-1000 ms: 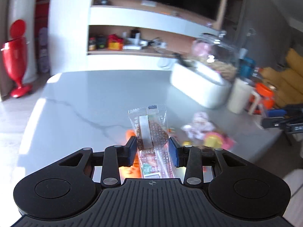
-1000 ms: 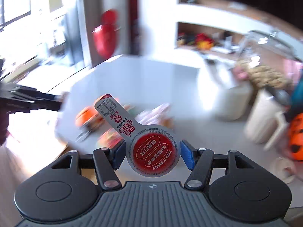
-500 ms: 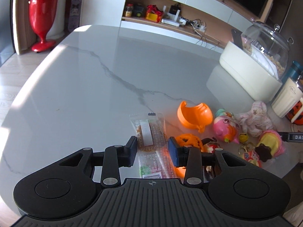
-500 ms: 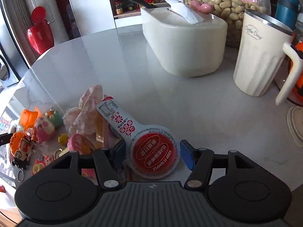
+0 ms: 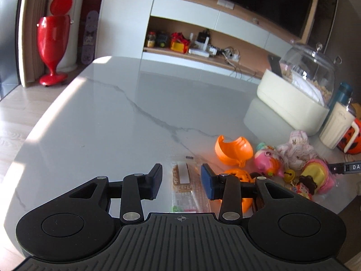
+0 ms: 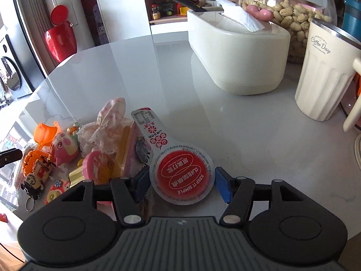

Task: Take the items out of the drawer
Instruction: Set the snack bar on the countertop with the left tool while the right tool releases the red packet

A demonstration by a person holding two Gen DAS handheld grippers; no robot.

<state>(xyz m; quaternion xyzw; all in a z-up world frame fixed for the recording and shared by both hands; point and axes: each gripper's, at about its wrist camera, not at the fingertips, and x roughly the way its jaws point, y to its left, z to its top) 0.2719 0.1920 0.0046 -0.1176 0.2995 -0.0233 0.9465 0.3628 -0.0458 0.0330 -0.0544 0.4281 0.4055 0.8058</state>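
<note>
Your left gripper sits low over the marble table, jaws partly closed around a clear-wrapped snack bar. There's a visible gap between the wrapper and each blue pad, so I can't tell whether the pads grip it or it just lies on the table between them. The bar points straight ahead, label end toward the camera.

Your right gripper has a red-lidded jelly cup between its pads – jaws about halfway apart, the cup's rim filling the gap and touching both sides. The foil tab sticks out forward-left, over the toy pile.

Toy pile on the table: an orange shell, a pink round figure, a lacy pink cloth doll and a pink-and-yellow squishy, all bunched together just right of the left gripper and left of the right one.

Further back – a cream container under a clear dome with peanuts, and a ribbed cream mug beside it, well apart from the cup.
</note>
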